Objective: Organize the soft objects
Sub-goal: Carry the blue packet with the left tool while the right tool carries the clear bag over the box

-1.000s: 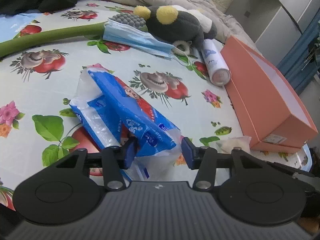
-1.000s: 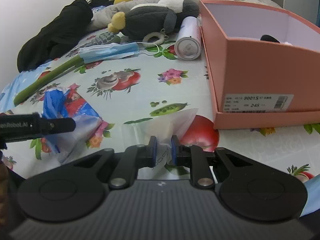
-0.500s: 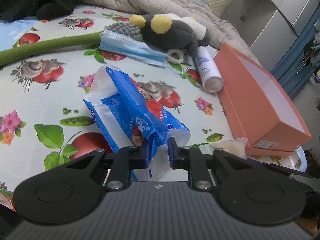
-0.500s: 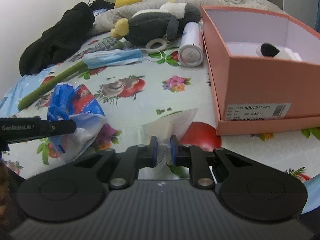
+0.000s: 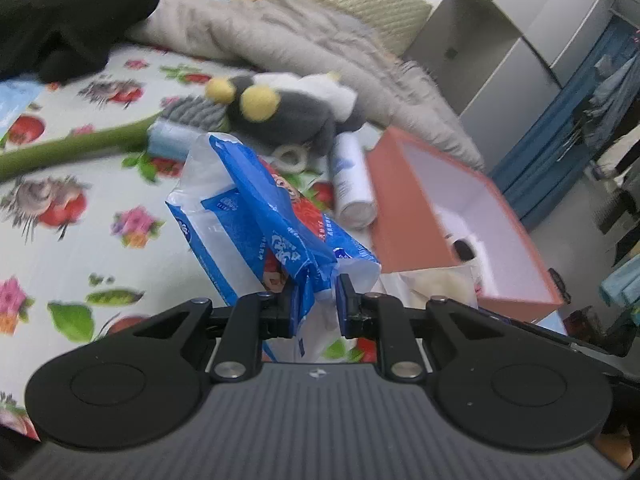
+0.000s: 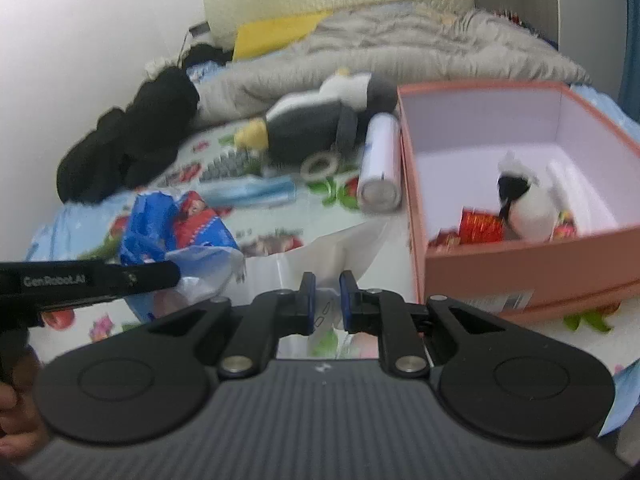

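My left gripper (image 5: pixel 316 304) is shut on a blue tissue pack (image 5: pixel 260 216) and holds it lifted above the bed. The pack also shows in the right wrist view (image 6: pixel 180 232). My right gripper (image 6: pixel 325 300) is shut on a clear plastic bag (image 6: pixel 320 252) and holds it raised beside the open orange shoebox (image 6: pixel 520 276). The box (image 5: pixel 404 216) holds a small black-and-white plush (image 6: pixel 524 200) and red packets (image 6: pixel 480 226). A grey plush with yellow feet (image 5: pixel 288 112) lies further back.
A white spray can (image 6: pixel 380 168) lies against the box's left side. A blue face mask (image 6: pixel 248 192), a green stem toy (image 5: pixel 80 148), black clothing (image 6: pixel 128 148) and a grey blanket (image 5: pixel 320 40) lie on the floral sheet. Cabinets (image 5: pixel 500 32) stand at the right.
My left gripper closed on the tissue pack and lifted it off the sheet. My right gripper rose with the plastic bag, so the inside of the box came into view.
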